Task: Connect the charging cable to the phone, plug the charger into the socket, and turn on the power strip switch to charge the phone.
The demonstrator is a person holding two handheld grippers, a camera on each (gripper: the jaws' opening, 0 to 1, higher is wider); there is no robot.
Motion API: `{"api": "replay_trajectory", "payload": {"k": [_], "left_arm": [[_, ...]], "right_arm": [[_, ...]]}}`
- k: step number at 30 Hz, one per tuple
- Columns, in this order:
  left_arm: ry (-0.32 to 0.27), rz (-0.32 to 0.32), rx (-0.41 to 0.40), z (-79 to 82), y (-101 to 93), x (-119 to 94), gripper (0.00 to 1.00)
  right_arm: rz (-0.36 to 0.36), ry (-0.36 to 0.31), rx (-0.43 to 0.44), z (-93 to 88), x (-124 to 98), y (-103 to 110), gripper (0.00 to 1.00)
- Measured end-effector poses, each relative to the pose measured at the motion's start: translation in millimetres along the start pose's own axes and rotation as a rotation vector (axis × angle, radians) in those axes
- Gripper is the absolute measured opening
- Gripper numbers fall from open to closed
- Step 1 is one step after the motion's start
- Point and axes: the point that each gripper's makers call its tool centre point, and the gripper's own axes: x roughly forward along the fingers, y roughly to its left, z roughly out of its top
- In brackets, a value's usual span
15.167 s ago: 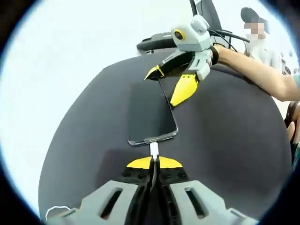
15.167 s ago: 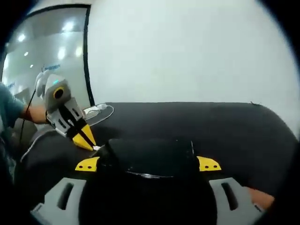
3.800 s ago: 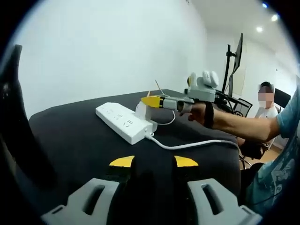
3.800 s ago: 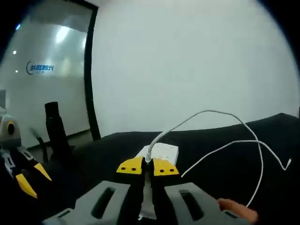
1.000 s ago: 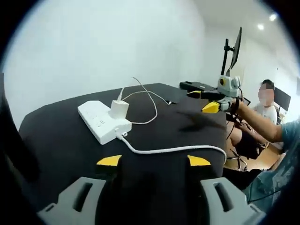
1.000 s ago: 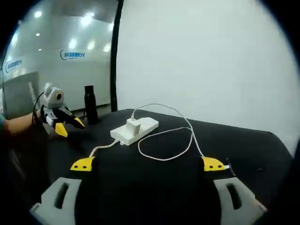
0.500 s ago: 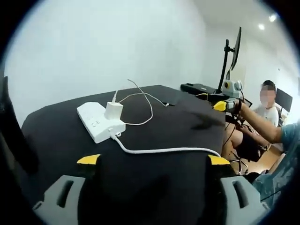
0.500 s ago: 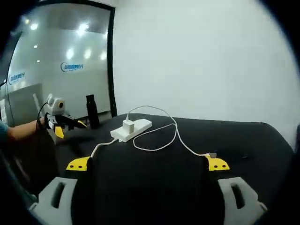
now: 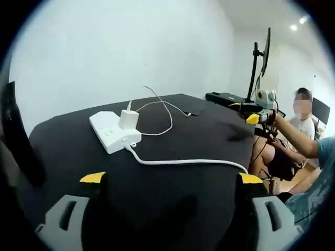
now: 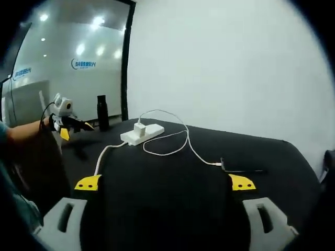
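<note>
Both hand-held grippers are backed off and empty: the left hand-held gripper [image 9: 171,178] has its yellow-tipped jaws spread wide at the near edge of the black tabletop [image 9: 172,141], and the right hand-held gripper [image 10: 165,183] is just as wide

In the left gripper view the right one sits off the far right edge of the tabletop, jaw gap too small to read there; in the right gripper view the left one [image 10: 70,127] hangs off the left edge, same story

Change over the last second: both jaw sets went from moderately spread to fully spread and both views pulled further back from the work. A few seconds back the right one was pinched on the charger at the strip

Where things are:
- white rectangular power strip [image 9: 112,132] far left of centre, its thick white mains lead [image 9: 188,161] running toward the near right edge
- small white cube charger [image 9: 129,118] standing upright in the strip near its lead end; also seen at [image 10: 140,128]
- thin white charging cable [image 10: 175,137] loops from the charger to the flat black phone [image 10: 242,170], which lies on the right, well apart from the strip; the plug end appears to meet the phone's edge

My read: cable and charger steps look done. Switch state isn't readable, no lamp visible, phone screen too edge-on to tell. With both grippers withdrawn, either finished or only the switch press is left
</note>
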Motion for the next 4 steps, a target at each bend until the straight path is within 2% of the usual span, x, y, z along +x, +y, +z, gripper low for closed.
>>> {"api": "replay_trajectory", "payload": {"k": [4], "left_arm": [[-0.011, 0.005, -0.001, 3.2, -1.9, -0.7, 0.96]], "right_arm": [[-0.009, -0.006, 0.006, -0.8, -7.7, -5.3, 0.92]]}}
